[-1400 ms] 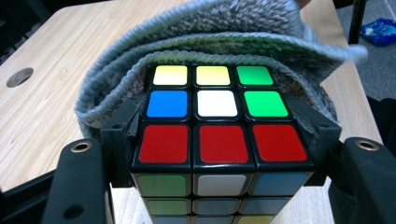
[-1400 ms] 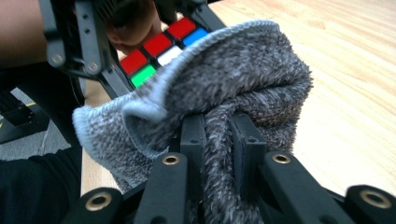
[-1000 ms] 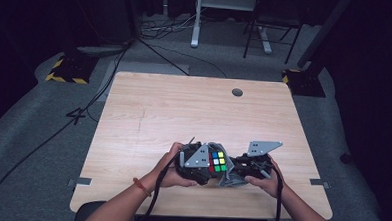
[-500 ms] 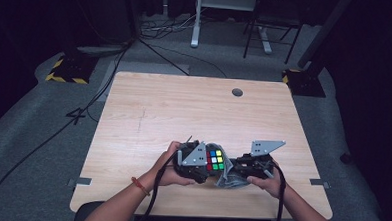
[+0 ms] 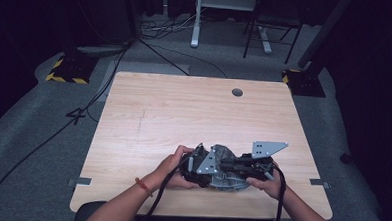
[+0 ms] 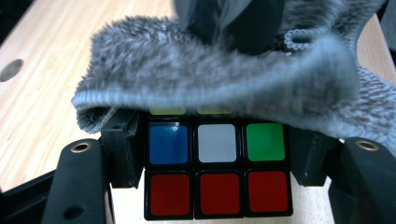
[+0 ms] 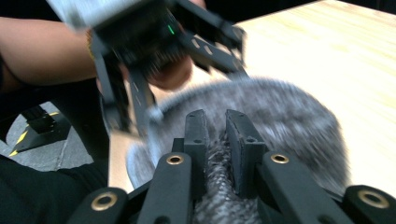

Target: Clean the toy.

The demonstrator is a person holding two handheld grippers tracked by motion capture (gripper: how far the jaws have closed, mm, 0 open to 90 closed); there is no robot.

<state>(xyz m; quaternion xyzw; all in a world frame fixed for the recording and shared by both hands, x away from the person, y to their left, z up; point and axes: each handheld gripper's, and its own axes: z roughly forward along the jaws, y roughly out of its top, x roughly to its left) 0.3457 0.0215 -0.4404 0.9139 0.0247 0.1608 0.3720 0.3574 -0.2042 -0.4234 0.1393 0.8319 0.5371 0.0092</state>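
The cloth (image 6: 219, 79) is grey, fuzzy and matt, with a ribbed knit hem along its edge. The cube (image 6: 217, 172) under it is glossy plastic: smooth coloured tiles in a shiny black frame that catches the light. The left gripper (image 6: 217, 154) and right gripper (image 7: 215, 140) have matt black plastic jaws with brass-looking rivets. The table (image 5: 184, 110) is pale wood with fine grain and a smooth, dull finish.
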